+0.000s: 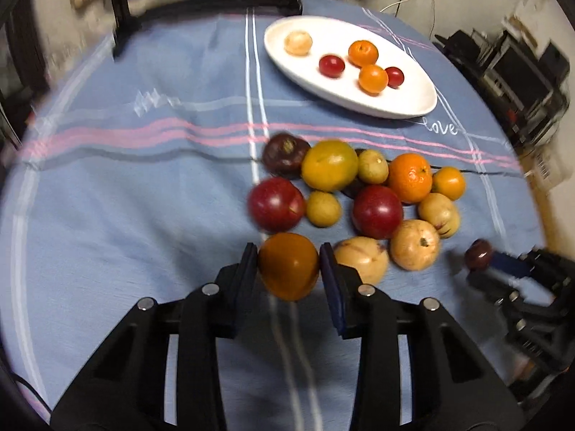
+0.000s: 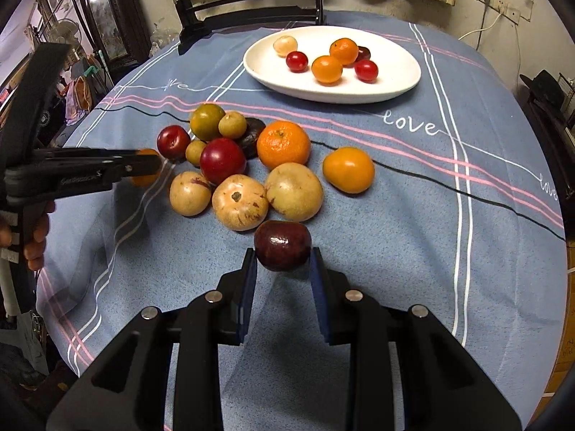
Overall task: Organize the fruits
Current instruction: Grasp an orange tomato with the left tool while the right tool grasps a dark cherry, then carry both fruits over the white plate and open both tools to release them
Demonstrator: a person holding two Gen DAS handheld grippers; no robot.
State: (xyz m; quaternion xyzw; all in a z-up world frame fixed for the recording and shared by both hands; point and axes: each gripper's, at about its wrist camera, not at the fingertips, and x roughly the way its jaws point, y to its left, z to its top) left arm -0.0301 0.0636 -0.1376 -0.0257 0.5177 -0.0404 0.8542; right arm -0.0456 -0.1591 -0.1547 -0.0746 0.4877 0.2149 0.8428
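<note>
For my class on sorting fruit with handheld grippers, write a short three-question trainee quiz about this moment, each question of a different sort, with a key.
1. True or false: the left gripper is closed on a dull orange round fruit.
2. Multiple choice: what does the right gripper hold? A) a pale yellow fruit B) a dark maroon glossy plum C) a bright orange mandarin
3. Fill in: the fruits already sorted lie on the white oval ___ at the far side of the blue striped tablecloth.

Key: 1 true; 2 B; 3 plate.
</note>
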